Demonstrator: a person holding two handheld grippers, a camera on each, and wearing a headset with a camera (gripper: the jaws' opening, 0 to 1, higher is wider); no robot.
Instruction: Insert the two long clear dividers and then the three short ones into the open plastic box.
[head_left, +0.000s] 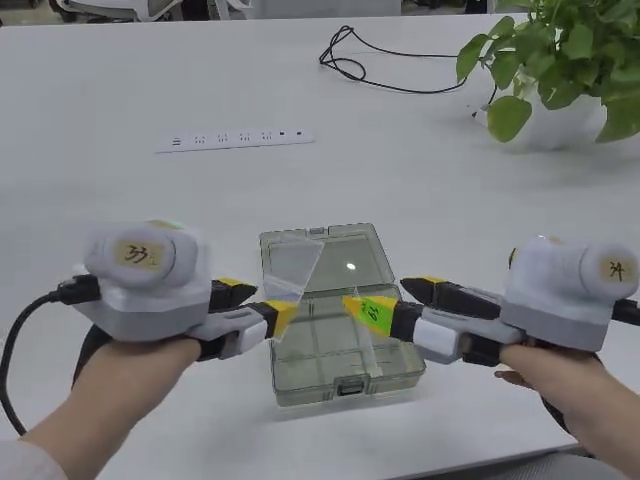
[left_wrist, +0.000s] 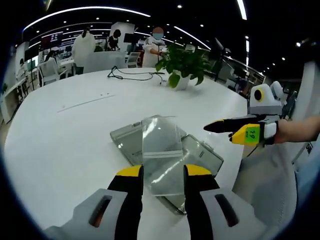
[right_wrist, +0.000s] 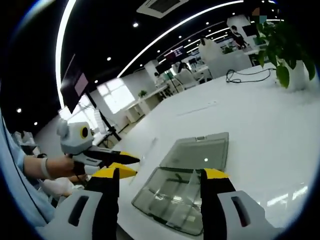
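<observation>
With the left gripper (left_wrist: 164, 172) pinched shut on a clear divider (left_wrist: 162, 150) at lower centre of the left gripper view, tip that sheet upright, square its ends to the walls of the open box (head_left: 300, 385) lying at lower centre of the head view on the desk (head_left: 130, 80), and press down evenly (likely to jam if skewed). Bring the right gripper (head_left: 378, 295), fingers (right_wrist: 111, 192) wide apart and empty just above the box, to steady the rim, minding the standing divider (right_wrist: 191, 186) seemingly seated inside already.
</observation>
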